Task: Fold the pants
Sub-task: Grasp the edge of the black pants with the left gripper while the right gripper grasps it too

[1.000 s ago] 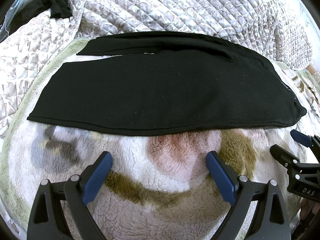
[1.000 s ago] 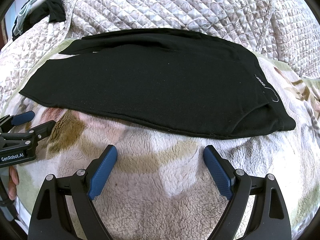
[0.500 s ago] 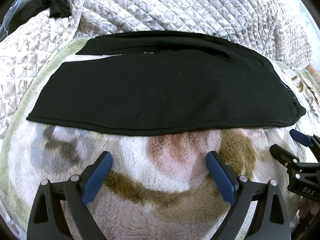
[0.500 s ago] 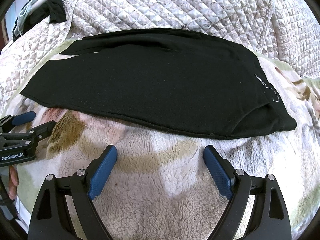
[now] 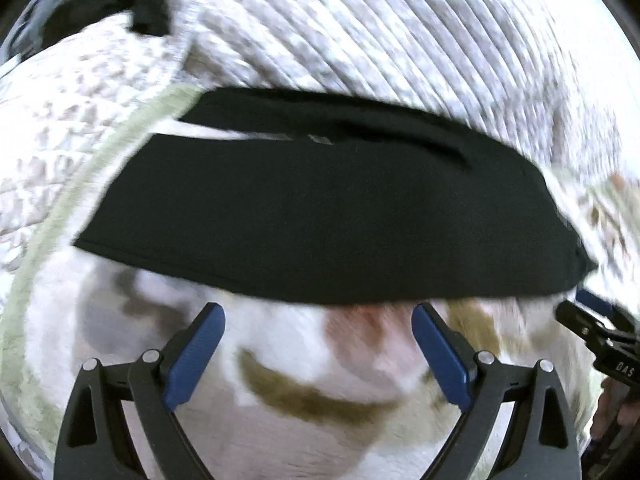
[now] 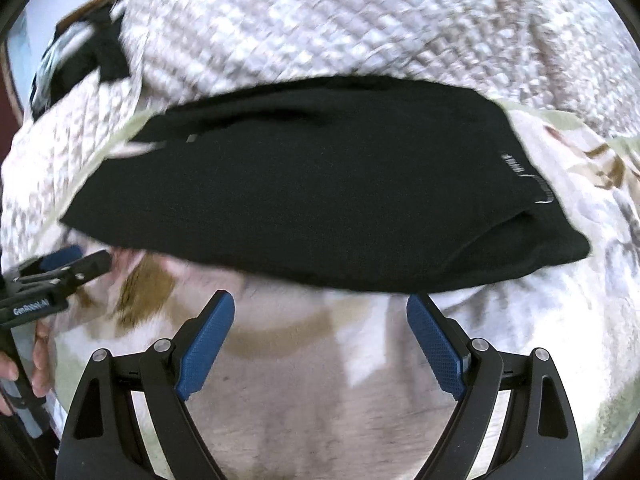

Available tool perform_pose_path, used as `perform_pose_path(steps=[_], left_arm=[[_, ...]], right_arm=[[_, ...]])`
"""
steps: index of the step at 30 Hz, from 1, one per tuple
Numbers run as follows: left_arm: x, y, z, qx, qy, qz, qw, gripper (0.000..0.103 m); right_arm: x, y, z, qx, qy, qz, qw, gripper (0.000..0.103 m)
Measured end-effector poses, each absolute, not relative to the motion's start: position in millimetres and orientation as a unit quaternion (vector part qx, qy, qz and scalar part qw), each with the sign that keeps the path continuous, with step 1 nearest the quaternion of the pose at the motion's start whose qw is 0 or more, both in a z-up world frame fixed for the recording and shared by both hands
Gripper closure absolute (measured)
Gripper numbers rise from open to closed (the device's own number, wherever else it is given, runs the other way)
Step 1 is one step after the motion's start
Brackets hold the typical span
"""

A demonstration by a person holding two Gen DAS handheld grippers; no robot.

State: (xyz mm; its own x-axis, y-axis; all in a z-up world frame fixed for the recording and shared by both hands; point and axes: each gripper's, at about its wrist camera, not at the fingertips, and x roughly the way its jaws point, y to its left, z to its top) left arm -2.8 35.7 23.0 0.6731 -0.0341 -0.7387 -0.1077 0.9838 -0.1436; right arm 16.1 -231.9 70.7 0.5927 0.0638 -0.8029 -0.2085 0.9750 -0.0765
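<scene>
Holding my left tool [image 5: 318, 316] and right tool [image 6: 320, 306] wide apart with nothing in them, I hover just short of the black pants [image 5: 328, 216], which lie folded lengthwise, flat across a fleece blanket [image 5: 312, 364], with a quilt [image 5: 360, 32] bunched behind them.

The black pants [image 5: 332, 216] are matt knit cloth, smooth, with small pale print near the waistband at the right of the right wrist view. They lie on a fluffy fleece blanket [image 5: 352, 364], deep-piled and soft. Behind it the quilted bedspread [image 6: 360, 20] has a faint satin sheen. Each tool [image 5: 318, 344] [image 6: 320, 340] is matt black plastic with textured blue rubbery pads [image 6: 206, 346] and shiny metal rivets.
</scene>
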Motion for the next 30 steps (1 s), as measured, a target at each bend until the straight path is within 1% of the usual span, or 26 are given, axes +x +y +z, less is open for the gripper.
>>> perform_pose_path(steps=[3, 6, 9, 14, 16, 18, 19, 20, 21, 22, 23, 24, 25, 26, 28, 30], left_arm=[[-3.8, 65.2, 24.1, -0.142, 0.394, 0.045, 0.907, 0.007], [-3.8, 93.9, 18.7, -0.200, 0.392, 0.054, 0.896, 0.008], [0.5, 105.0, 17.5, -0.219, 0.383, 0.064, 0.895, 0.008], [20.4, 121.7, 12.8, -0.253, 0.371, 0.079, 0.890, 0.009], [29.2, 126.4, 11.5, -0.258, 0.367, 0.084, 0.890, 0.009], [37.2, 130.4, 10.5, -0.256, 0.360, 0.094, 0.892, 0.014], [41.0, 132.2, 10.3, -0.249, 0.359, 0.104, 0.893, 0.021], [44.4, 134.5, 9.7, -0.244, 0.358, 0.116, 0.894, 0.031], [46.8, 137.5, 9.0, -0.243, 0.356, 0.129, 0.893, 0.036], [47.5, 140.7, 8.3, -0.244, 0.354, 0.137, 0.892, 0.046], [48.6, 143.4, 7.6, -0.242, 0.353, 0.147, 0.892, 0.058], [49.5, 144.8, 6.6, -0.238, 0.354, 0.155, 0.891, 0.063], [49.8, 146.2, 5.7, -0.236, 0.354, 0.162, 0.890, 0.072], [50.6, 147.2, 5.4, -0.233, 0.355, 0.167, 0.890, 0.084], [52.2, 148.8, 6.1, -0.232, 0.357, 0.163, 0.890, 0.099], [49.5, 148.4, 9.8, -0.231, 0.356, 0.158, 0.892, 0.099]], right_arm=[[21.3, -256.3, 81.9, -0.039, 0.435, 0.051, 0.898, 0.015], [31.8, -284.7, 83.9, 0.018, 0.444, 0.022, 0.896, 0.015], [43.5, -314.9, 79.5, 0.114, 0.454, 0.017, 0.883, 0.015], [69.3, -351.7, 82.9, 0.248, 0.427, 0.024, 0.869, 0.015], [76.5, -361.8, 83.4, 0.283, 0.418, 0.022, 0.863, 0.015], [83.5, -369.0, 84.8, 0.304, 0.410, 0.020, 0.859, 0.015], [86.4, -370.7, 85.8, 0.305, 0.407, 0.018, 0.861, 0.016], [87.9, -372.5, 86.1, 0.305, 0.406, 0.017, 0.861, 0.019], [90.5, -373.8, 86.5, 0.303, 0.406, 0.010, 0.862, 0.029], [89.8, -377.0, 86.6, 0.303, 0.405, 0.002, 0.863, 0.045], [90.2, -380.4, 86.0, 0.302, 0.405, -0.007, 0.863, 0.054], [89.7, -384.5, 84.2, 0.303, 0.407, -0.018, 0.861, 0.070], [88.4, -388.1, 82.3, 0.302, 0.409, -0.026, 0.861, 0.083], [88.5, -391.4, 80.1, 0.303, 0.411, -0.032, 0.859, 0.087], [86.4, -394.4, 79.8, 0.301, 0.411, -0.032, 0.860, 0.093], [85.6, -391.8, 84.0, 0.293, 0.409, -0.028, 0.864, 0.098]])
